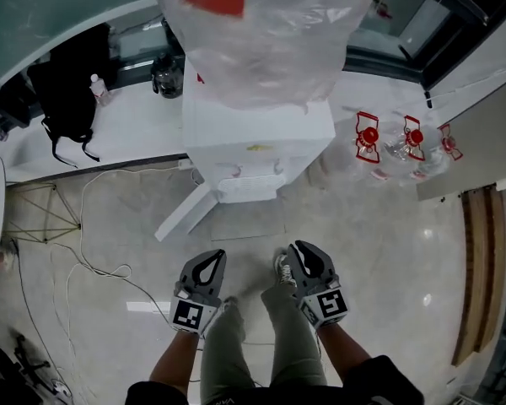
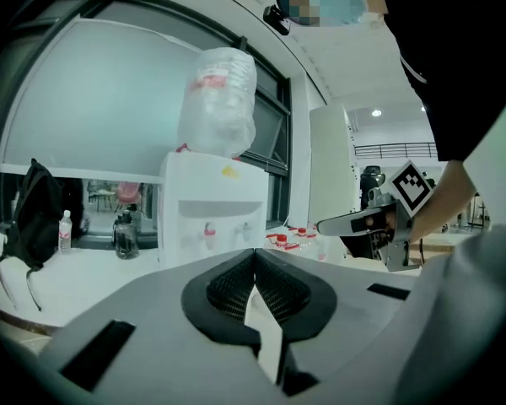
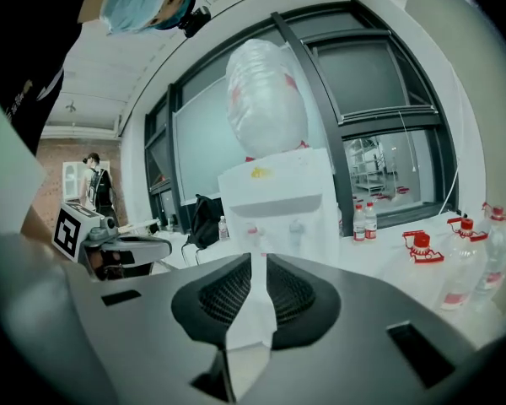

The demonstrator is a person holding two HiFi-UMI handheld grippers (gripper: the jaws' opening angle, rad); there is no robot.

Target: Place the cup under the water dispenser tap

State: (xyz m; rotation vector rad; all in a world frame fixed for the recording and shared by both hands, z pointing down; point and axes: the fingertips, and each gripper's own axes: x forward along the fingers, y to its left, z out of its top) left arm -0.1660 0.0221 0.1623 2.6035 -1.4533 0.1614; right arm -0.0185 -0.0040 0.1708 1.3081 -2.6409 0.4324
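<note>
floor (image 1: 388,251) below; left gripper (image 1: 215,252) jaws closed, right gripper (image 1: 293,248) ajar, empty.

Pale glossy floor (image 1: 388,251) and a white window ledge (image 1: 143,125).
A white water dispenser (image 1: 253,142) stands on the floor, with a white board (image 1: 185,212) slanting out from its base and a thin white cable (image 1: 84,226) looping to the left. The ledge holds a black backpack (image 1: 67,91), a small bottle (image 1: 99,89), a dark jug (image 1: 167,76) and red-capped bottles (image 1: 368,137).

Office-type building, by the look of it; polished tile floor (image 1: 388,243); white water dispenser (image 1: 253,133) with big bottle (image 1: 270,32); large dark-framed windows (image 3: 379,99); backpack (image 1: 67,91) and small water bottles (image 3: 364,220) on window ledge (image 1: 143,125).
</note>
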